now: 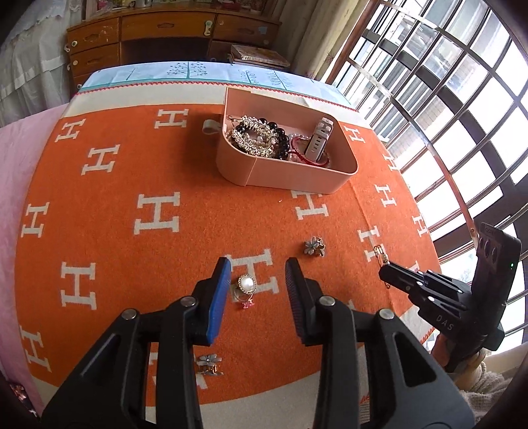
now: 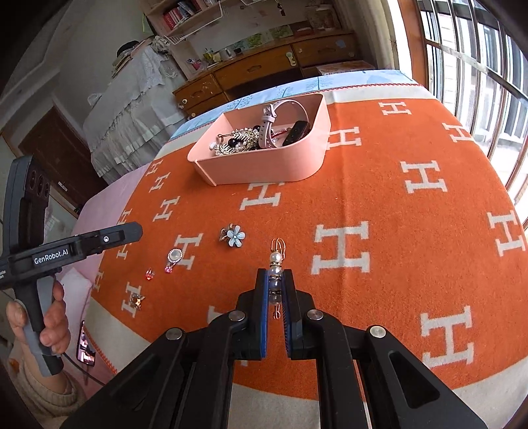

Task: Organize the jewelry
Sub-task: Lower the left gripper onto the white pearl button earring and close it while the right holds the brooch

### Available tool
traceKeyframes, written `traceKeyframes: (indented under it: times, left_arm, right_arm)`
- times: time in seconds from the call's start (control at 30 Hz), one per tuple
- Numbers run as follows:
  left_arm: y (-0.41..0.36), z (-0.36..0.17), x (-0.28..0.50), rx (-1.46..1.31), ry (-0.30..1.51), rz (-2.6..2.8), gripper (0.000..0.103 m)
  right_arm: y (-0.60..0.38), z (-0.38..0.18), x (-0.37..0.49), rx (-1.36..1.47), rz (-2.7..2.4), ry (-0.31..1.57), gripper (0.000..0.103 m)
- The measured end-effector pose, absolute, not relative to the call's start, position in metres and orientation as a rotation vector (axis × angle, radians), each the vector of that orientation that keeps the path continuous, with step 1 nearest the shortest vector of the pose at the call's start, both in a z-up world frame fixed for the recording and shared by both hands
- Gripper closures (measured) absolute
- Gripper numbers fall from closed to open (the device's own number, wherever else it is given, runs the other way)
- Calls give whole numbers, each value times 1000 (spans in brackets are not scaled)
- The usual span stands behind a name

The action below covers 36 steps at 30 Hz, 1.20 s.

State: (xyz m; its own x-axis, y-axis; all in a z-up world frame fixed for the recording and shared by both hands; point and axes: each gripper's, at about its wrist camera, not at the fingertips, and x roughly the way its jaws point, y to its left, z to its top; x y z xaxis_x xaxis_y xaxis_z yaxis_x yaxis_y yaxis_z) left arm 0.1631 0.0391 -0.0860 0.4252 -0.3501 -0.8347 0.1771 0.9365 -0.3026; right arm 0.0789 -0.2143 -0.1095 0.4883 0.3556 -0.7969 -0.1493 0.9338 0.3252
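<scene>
A lived-in home bedroom: an orange woollen blanket patterned with white H letters [image 1: 204,171] covered the bed, beside a worn wooden desk with drawers [image 1: 165,36], a wall shelf of books [image 2: 184,15], lace-draped furniture [image 2: 132,109] and a barred window [image 1: 462,99].

1. I see an orange blanket [image 1: 132,158] patterned with white H letters.
2. The jewelry box [image 2: 264,168] is pale pink.
3. My grippers' pads [image 1: 219,293] are blue.
4. The flower clip [image 2: 235,235] is light blue.
</scene>
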Motion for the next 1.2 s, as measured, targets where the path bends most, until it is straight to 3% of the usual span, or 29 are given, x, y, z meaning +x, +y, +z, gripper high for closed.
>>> traceKeyframes:
  times: [0.23,0.77,1.2]
  left_arm:
    - [24,-107,174,-107,1152,-392,72]
    - [-3,-134,162,210,1097,-536,72]
    - [1,-141,168,256,1122,-497,72]
  right_arm:
    - [-216,-109,77,229,321,1010,96]
    - [-211,-113,77,210,335,1026,96]
    - [-209,-121,81,209,339,1044,96]
